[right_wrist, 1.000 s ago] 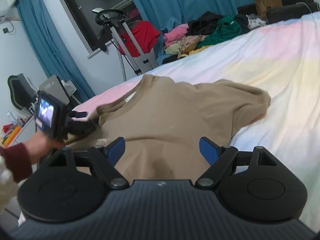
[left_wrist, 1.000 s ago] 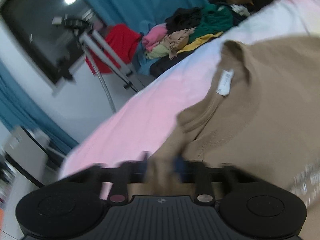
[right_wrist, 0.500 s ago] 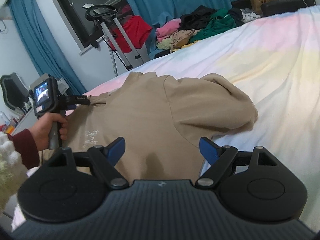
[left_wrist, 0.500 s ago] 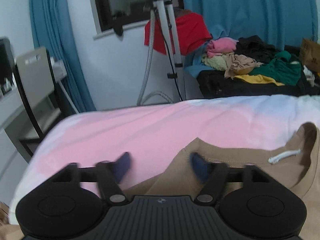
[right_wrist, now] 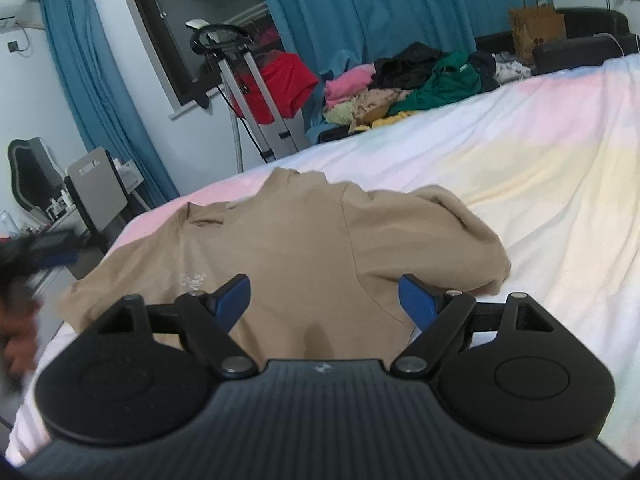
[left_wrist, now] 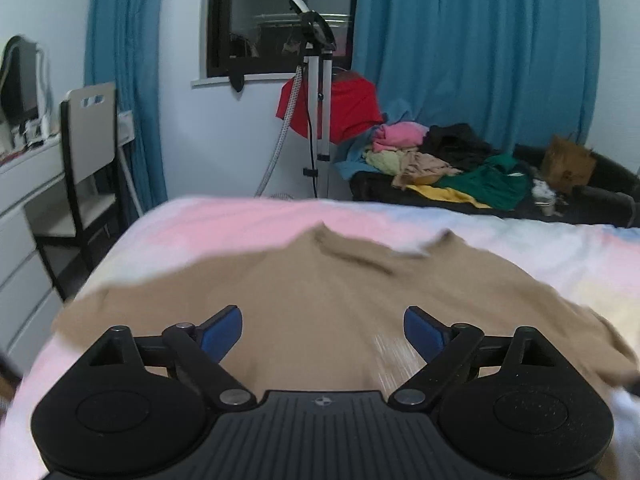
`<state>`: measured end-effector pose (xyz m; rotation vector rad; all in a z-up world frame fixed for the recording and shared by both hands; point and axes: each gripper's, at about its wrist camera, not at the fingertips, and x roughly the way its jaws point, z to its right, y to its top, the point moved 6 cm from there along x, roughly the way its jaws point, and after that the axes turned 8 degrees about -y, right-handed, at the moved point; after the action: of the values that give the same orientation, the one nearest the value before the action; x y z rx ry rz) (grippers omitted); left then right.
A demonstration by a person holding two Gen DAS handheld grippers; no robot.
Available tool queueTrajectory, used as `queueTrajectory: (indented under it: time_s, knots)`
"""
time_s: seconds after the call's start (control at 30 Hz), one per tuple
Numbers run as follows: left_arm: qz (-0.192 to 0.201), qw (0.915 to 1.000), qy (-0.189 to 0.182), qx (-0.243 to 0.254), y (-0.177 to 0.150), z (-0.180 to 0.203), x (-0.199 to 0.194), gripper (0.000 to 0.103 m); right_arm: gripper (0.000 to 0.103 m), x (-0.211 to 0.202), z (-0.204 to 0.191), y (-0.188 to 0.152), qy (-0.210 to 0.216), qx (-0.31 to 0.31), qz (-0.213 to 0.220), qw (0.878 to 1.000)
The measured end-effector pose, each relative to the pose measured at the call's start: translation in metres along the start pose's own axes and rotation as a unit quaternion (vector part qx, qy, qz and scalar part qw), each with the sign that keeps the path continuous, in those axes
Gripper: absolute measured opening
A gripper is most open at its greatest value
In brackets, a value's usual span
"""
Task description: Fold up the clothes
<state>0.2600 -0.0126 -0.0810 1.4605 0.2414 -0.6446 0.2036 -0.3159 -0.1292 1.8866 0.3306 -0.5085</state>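
Note:
A tan T-shirt (left_wrist: 320, 292) lies spread on the pastel bed sheet (left_wrist: 224, 224), collar toward the far edge. It also shows in the right wrist view (right_wrist: 296, 240), with its right sleeve folded over onto the body. My left gripper (left_wrist: 322, 330) is open and empty above the shirt's lower part. My right gripper (right_wrist: 323, 300) is open and empty above the shirt's near hem. The hand holding the left gripper (right_wrist: 16, 320) shows blurred at the left edge of the right wrist view.
A pile of mixed clothes (left_wrist: 444, 168) lies on a dark bench beyond the bed. A garment steamer stand (left_wrist: 318, 92) with a red garment stands by the window. A chair (left_wrist: 88, 152) and a white desk are at the left. The sheet (right_wrist: 540, 184) stretches right.
My left gripper let go of the shirt's shoulder, opened wide and drew back over the shirt's lower part. The shirt now lies flatter. My right gripper stayed open and shifted slightly.

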Motion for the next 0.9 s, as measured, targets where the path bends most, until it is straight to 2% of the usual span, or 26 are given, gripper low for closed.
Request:
queueTrajectory:
  time_s: [0.1,0.23,0.33,0.47,0.53,0.57,0.73,0.9]
  knots:
    - [-0.020,0.9990,-0.016,-0.036,-0.044,0.005,-0.054,0.090,0.083,-0.015,-0.003,0.002,-0.004,-0.016,0.016,1.000]
    - [-0.091,0.9947,-0.001,-0.048,-0.096,-0.005,-0.103,0.090,0.083,-0.038,-0.008,0.004,-0.007,-0.035,0.037,0.999]
    - [-0.129,0.9891,0.009,-0.071,-0.119,-0.021,-0.130,0.090,0.083,-0.054,-0.012,0.004,-0.008,-0.047,0.045,0.998]
    - [-0.173,0.9785,0.020,-0.110,-0.144,-0.040,-0.160,0.090,0.084,-0.068,-0.019,0.002,0.013,-0.061,0.028,0.998]
    - [-0.192,0.9732,0.021,-0.124,-0.155,-0.048,-0.173,0.090,0.095,-0.074,-0.023,0.000,0.023,-0.069,0.019,0.997]
    - [-0.200,0.9711,0.020,-0.128,-0.159,-0.050,-0.178,0.090,0.095,-0.077,-0.026,-0.001,0.024,-0.075,0.018,0.997]
    - [-0.229,0.9615,0.020,-0.152,-0.172,-0.058,-0.199,0.090,0.095,-0.085,-0.031,-0.006,0.010,-0.097,0.023,0.995]
    - [-0.250,0.9521,0.010,-0.175,-0.184,-0.057,-0.206,0.088,0.095,-0.076,-0.021,-0.010,-0.013,-0.080,0.010,0.997]
